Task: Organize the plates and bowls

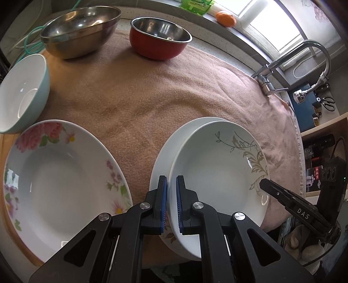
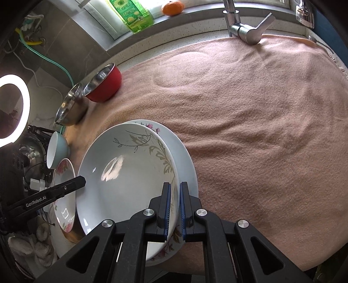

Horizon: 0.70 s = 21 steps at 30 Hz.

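A white plate with a grey leaf pattern is held over a second plate with a floral rim on the pink towel. My left gripper is shut on the leaf plate's left rim. My right gripper is shut on the same plate's right rim; the plate under it shows behind. The right gripper also shows in the left wrist view, and the left one shows in the right wrist view. A rose-patterned plate lies to the left.
A light blue bowl, a large steel bowl and a red bowl stand at the back of the pink towel. A tap is at the right. A green bottle and an orange sit on the sill.
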Motion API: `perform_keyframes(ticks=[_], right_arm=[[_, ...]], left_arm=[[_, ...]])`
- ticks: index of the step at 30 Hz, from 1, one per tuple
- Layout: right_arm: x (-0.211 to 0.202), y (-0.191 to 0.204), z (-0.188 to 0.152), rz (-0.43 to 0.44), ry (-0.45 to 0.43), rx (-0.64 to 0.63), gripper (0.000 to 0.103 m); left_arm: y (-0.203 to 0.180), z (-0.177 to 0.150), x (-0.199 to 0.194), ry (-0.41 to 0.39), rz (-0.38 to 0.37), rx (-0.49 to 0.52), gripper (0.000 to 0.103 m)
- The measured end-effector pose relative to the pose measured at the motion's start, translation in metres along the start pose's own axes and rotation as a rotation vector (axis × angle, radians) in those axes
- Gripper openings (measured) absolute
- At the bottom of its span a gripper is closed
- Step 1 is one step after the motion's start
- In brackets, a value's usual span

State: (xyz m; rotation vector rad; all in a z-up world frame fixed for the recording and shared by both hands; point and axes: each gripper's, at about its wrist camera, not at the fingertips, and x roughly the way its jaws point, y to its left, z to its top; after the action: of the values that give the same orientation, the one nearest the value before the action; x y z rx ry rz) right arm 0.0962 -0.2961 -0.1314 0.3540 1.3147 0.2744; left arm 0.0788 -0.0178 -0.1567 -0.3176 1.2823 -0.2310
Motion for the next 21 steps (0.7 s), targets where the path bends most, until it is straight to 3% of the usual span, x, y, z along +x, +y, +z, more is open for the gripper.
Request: perform_keyframes(ticks=[21], right_arm=[[-0.0028,0.0059,0.0003,-0.027,-0.004,-0.035,0.01]], left_arm=[[-0.0011,0.0036,-0.0019,-0.011,0.025,0.036,0.007]])
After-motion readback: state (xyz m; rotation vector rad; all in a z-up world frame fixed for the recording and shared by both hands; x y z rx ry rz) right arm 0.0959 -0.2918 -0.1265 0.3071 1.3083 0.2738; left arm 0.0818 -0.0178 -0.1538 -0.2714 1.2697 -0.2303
